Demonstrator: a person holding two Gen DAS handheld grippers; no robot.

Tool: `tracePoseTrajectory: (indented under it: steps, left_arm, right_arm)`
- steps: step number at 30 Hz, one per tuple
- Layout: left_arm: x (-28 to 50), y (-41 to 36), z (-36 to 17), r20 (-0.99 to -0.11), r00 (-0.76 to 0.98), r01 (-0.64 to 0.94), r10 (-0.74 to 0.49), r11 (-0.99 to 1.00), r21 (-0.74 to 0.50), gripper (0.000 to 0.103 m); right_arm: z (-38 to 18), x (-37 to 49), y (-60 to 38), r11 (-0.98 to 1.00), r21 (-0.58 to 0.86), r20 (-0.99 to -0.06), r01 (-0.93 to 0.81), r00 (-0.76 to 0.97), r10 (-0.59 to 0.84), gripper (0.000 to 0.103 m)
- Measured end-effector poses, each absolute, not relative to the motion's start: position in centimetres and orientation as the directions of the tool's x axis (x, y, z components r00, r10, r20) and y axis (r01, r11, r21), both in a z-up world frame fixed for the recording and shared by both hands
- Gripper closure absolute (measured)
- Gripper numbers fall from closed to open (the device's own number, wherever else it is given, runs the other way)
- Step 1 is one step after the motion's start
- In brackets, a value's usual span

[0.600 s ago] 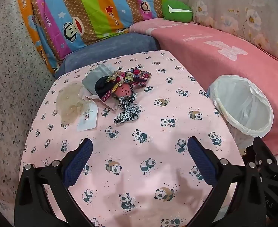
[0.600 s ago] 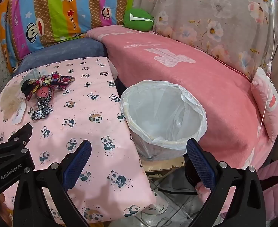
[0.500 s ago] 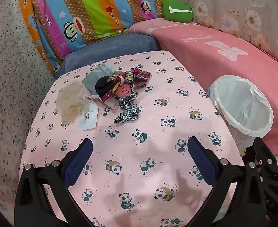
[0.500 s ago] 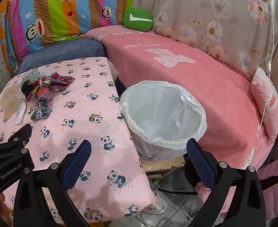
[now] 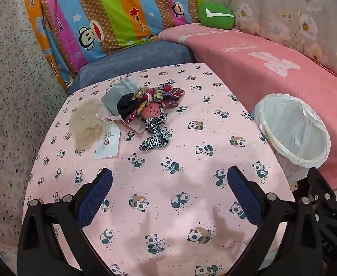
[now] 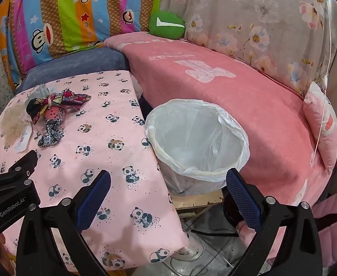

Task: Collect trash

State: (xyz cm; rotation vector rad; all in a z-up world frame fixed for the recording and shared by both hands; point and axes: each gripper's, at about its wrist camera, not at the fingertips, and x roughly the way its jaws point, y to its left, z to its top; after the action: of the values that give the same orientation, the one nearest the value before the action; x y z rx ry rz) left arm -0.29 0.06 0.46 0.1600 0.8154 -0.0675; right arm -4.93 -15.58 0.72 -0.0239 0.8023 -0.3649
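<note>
Nothing has moved: both grippers, left gripper (image 5: 169, 191) and right gripper (image 6: 168, 192), hover tilted downward, jaws apart.

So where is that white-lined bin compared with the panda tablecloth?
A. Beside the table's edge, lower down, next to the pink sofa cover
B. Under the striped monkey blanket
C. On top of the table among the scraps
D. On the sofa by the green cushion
A: the bin stands off the panda tablecloth, beside its edge and against the pink sofa cover.
</note>
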Motion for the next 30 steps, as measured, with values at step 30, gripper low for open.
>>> tracePoseTrajectory:
  steps: [30]
  left_arm:
    - [-0.61,0.08,0.84,-0.722,0.692,0.116,-0.006,0.988,0.104,0.008]
  right_arm:
    - [1.35,-5.16,-15.41,0.936,-0.163,-0.694,0.313,0.638,-0.334,0.007]
